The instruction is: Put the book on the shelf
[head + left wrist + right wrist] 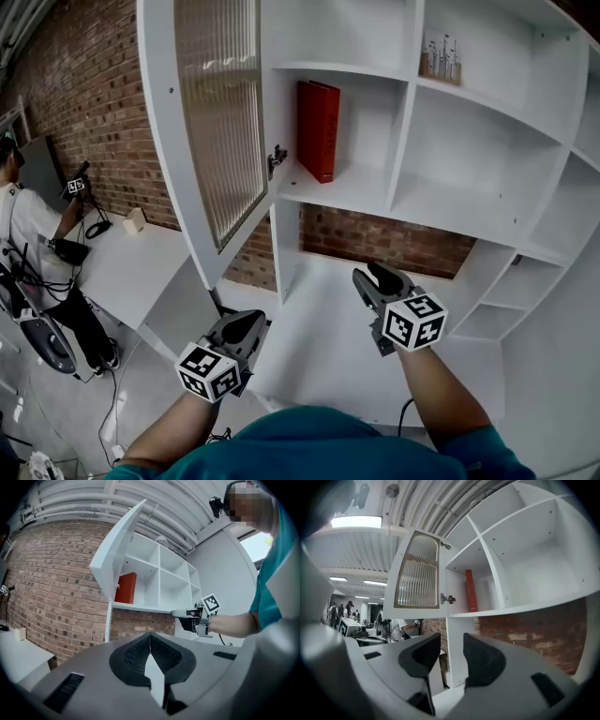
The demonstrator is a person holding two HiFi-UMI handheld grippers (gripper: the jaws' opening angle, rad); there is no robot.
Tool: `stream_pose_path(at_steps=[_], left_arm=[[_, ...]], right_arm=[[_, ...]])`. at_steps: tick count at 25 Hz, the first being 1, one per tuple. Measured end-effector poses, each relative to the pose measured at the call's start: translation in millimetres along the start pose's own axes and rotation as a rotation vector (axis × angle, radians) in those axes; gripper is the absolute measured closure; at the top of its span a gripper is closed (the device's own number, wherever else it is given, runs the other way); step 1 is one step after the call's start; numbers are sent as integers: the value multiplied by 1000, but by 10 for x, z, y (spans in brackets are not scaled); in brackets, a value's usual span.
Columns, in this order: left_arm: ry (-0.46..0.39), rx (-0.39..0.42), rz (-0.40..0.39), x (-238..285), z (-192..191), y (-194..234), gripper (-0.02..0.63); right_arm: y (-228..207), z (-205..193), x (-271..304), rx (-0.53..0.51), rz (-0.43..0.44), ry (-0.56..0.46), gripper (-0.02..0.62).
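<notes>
The red book (318, 129) stands upright in the shelf's compartment just behind the open door, leaning by that compartment's left wall; it also shows in the left gripper view (126, 588) and the right gripper view (470, 590). My left gripper (246, 328) hangs low, below and left of the book, with its jaws shut and nothing in them (150, 637). My right gripper (375, 274) is held under the book's shelf board, pointing up toward it. Its jaws (451, 641) stand apart with only air between them.
The white shelf unit (347, 192) has several bare compartments. Its ribbed-glass door (220, 112) swings out to the left. A small item (441, 61) sits in a top compartment. A white counter (328, 347) lies below. A person (28, 225) works at a white table (131, 262) far left.
</notes>
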State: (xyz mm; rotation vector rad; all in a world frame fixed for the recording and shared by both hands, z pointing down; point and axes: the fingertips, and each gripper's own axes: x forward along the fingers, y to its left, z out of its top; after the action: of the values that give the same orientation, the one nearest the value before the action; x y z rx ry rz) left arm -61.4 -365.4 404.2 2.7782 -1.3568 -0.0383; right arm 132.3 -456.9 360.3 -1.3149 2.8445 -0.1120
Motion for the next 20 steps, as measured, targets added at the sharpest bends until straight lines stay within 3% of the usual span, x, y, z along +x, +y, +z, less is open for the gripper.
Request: stream_pose_path(at_steps=[6, 20], left_arm=[[42, -25, -79, 83, -194, 85, 591], [106, -89, -246, 279, -556, 132, 591]], right_arm=[[37, -489, -306, 81, -65, 25, 477], [213, -1197, -675, 145, -189, 78, 555]])
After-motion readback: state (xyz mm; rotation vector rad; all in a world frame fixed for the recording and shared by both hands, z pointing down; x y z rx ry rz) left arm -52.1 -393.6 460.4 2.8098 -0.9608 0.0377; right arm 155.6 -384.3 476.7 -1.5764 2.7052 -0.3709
